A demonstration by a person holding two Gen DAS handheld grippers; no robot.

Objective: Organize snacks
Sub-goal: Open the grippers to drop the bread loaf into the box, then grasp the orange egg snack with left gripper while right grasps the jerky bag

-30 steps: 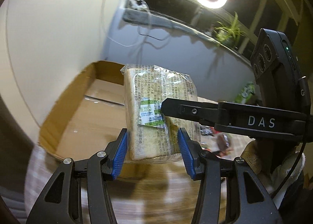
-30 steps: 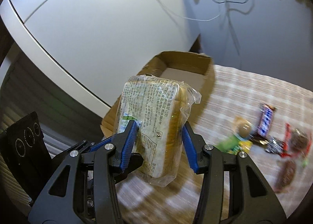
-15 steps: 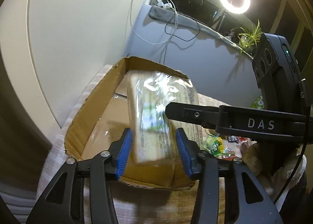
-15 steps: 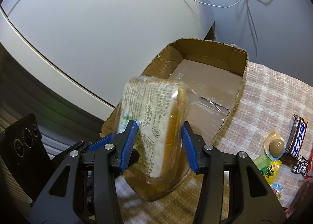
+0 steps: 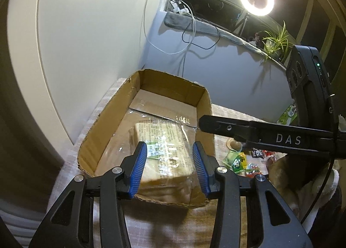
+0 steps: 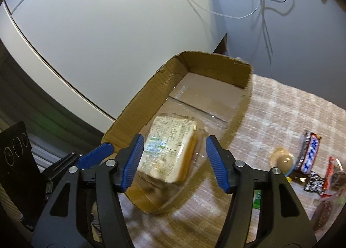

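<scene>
A wrapped bread loaf (image 5: 166,150) lies flat inside the open cardboard box (image 5: 103,124), near its front end; it also shows in the right wrist view (image 6: 170,148) inside the same box (image 6: 138,109). My left gripper (image 5: 169,169) hangs above the loaf with its blue pads apart and off the wrapper. My right gripper (image 6: 175,163) is also above the loaf, jaws wide and empty. The other gripper's black body (image 5: 270,137) crosses the left wrist view on the right.
Loose snacks lie on the checked tablecloth to the right of the box: a Snickers bar (image 6: 310,155), a packed egg (image 6: 283,160), dark wrappers (image 6: 317,184) and a green packet (image 5: 235,159). A white wall stands close behind the box. Cables hang on it.
Both grippers held the loaf upright above the box a second ago. They lowered it into the box and opened. The loaf now lies flat on the box floor.
</scene>
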